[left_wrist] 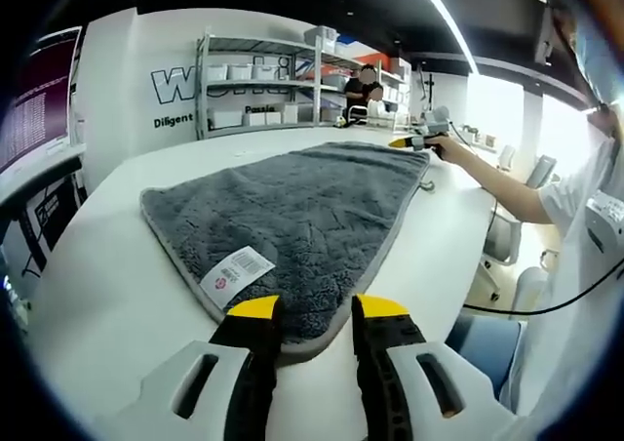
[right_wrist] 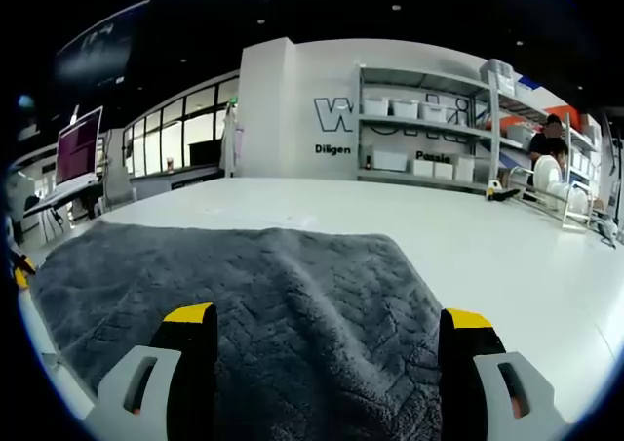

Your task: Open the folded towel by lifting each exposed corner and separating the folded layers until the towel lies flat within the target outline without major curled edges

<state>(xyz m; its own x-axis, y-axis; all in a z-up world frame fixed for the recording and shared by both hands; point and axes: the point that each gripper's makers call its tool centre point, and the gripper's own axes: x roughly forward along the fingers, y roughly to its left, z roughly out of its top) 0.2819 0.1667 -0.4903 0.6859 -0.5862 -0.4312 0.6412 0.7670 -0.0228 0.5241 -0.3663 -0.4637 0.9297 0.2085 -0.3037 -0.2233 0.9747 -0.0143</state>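
White table [left_wrist: 117, 295] fills the room's near ground, with shelves [left_wrist: 263, 85] of white bins against the back wall at twelve o'clock. Looking along my left gripper [left_wrist: 317, 316], the yellow-tipped jaws stand narrow, and the near corner of the grey towel [left_wrist: 292, 217] lies between them; I cannot tell whether they actually pinch it. A white label [left_wrist: 236, 271] sits on the towel at about ten o'clock from the jaw tips. From there the towel spreads away across the table toward one o'clock, where my right gripper [left_wrist: 414, 142] is at its far corner with my hand [left_wrist: 450, 148] behind it and my white sleeve [left_wrist: 575, 197] at three o'clock. A person [left_wrist: 366, 85] stands by the shelves.

Looking along my right gripper [right_wrist: 327, 326], the jaws stand wide apart over the towel [right_wrist: 253, 295], which runs out to nine o'clock. Bare table [right_wrist: 487, 256] lies at two o'clock, shelves [right_wrist: 419, 119] beyond.
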